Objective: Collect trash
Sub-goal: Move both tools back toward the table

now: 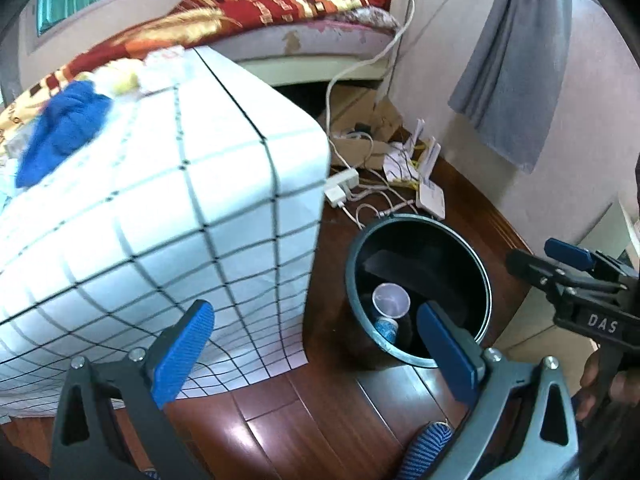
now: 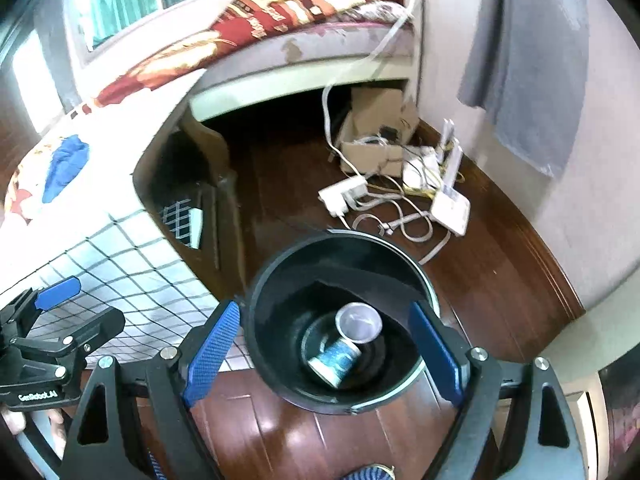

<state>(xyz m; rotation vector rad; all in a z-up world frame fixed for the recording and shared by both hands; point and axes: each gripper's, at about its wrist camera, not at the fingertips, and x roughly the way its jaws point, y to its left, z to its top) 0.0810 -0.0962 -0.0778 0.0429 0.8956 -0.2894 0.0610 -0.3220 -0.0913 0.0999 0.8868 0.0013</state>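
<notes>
- The black round bin (image 2: 340,320) stands on the dark wooden floor (image 2: 280,432), just beside the corner of the table (image 1: 160,200), which is draped in a white cloth with a black grid.
- A paper cup (image 2: 348,340) with a blue print lies on its side at the bottom of the bin, mouth turned up toward the camera; it sits near the middle, apart from the bin's wall.
- The right tool (image 2: 324,352) hangs above the bin with its blue pads spread wide, one on either side of the rim, nothing between them.
- The left tool (image 1: 316,348) is likewise wide and empty; its left pad is over the hanging cloth edge, its right pad over the bin's near rim.
- The cloth's lower edge hangs free just beside the bin, leaving a narrow strip of floor between them.
- On the table top lie a blue cloth (image 1: 60,128) and something pale yellow, too blurred to name.
- Beyond the bin, a power strip (image 2: 344,196), loose white cables and a white router (image 2: 452,208) clutter the floor, near the wall.
- A bed (image 2: 280,4) with a red patterned blanket closes off the far side; a grey cloth (image 2: 528,60) hangs on the right wall.
- Open floor lies in front of the bin.
</notes>
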